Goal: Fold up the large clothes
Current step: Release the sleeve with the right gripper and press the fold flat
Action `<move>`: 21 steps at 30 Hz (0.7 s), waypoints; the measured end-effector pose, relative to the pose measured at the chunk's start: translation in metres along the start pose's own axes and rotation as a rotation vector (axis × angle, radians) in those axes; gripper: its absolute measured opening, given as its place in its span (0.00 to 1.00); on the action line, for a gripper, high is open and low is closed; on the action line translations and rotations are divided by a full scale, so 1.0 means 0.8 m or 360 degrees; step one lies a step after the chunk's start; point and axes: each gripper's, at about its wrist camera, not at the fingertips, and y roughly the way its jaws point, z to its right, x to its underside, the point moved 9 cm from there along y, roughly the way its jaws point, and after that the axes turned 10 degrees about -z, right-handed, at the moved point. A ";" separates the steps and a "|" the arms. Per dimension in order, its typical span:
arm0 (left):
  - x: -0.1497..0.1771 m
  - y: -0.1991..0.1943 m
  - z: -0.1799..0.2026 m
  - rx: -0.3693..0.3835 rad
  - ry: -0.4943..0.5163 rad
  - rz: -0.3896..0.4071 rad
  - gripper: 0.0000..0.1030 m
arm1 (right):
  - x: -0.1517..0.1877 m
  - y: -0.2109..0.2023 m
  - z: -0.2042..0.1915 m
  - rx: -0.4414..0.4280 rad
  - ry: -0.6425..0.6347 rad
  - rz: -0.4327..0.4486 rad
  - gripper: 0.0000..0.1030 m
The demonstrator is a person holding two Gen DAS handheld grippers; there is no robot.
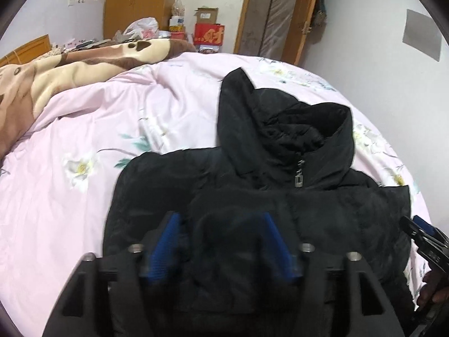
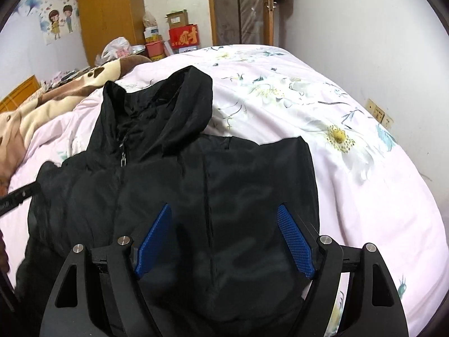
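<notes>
Jaws of the left gripper (image 1: 221, 220) and right gripper (image 2: 224, 213) stand apart, holding nothing, over the black hooded jacket (image 1: 280, 146), which lies centre-frame on the pink floral quilt (image 1: 84, 140). Its puffy folded sides could spring open unpinned.

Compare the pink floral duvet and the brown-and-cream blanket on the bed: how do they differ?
The pink floral duvet is pale pink with flower prints; the brown-and-cream blanket has brown patches on cream. The duvet lies spread flat with the black jacket on it; the blanket is bunched at the far side, bearing no jacket. Both are bedding on one bed.
</notes>
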 end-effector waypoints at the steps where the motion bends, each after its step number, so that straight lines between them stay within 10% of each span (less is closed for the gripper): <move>1: 0.001 0.003 0.003 0.0008 0.0007 -0.0010 0.62 | -0.003 0.005 0.002 0.0008 0.0004 -0.0015 0.76; 21: 0.022 0.114 0.001 -0.0084 0.0127 -0.0325 0.79 | 0.015 0.101 0.014 0.0068 -0.0026 -0.0311 0.77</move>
